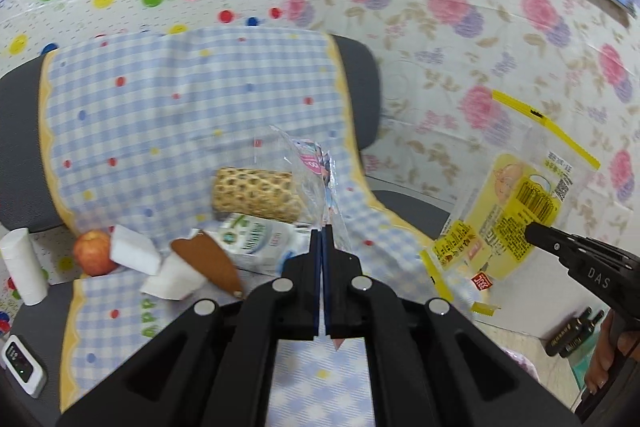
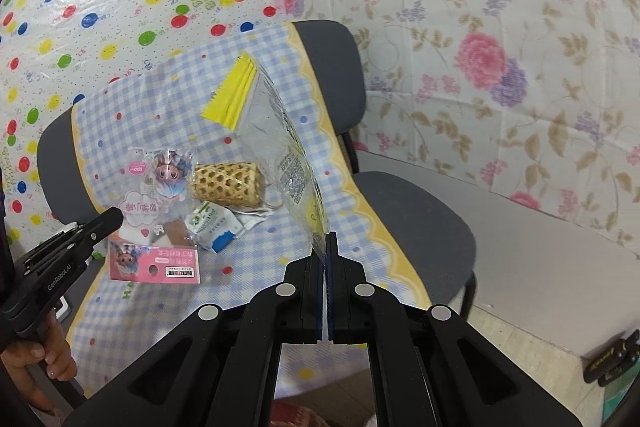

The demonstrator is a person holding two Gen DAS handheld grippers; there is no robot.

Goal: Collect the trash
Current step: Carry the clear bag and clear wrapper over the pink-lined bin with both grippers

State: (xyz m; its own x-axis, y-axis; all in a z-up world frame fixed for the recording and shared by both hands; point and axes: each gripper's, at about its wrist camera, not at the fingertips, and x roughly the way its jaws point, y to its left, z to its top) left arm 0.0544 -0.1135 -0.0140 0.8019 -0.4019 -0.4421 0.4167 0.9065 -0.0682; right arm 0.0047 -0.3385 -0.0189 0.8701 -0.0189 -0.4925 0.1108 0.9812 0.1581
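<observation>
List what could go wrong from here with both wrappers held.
1. Each tool pinches only a thin edge: the left tool on the pink wrapper, the right tool on the yellow bag. Either could slip out.
2. The dangling wrappers could brush the basket or carton on the chair.

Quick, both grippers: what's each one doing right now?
Left gripper: shut on the pink toy packet.
Right gripper: shut on the clear yellow-topped bag.
</observation>
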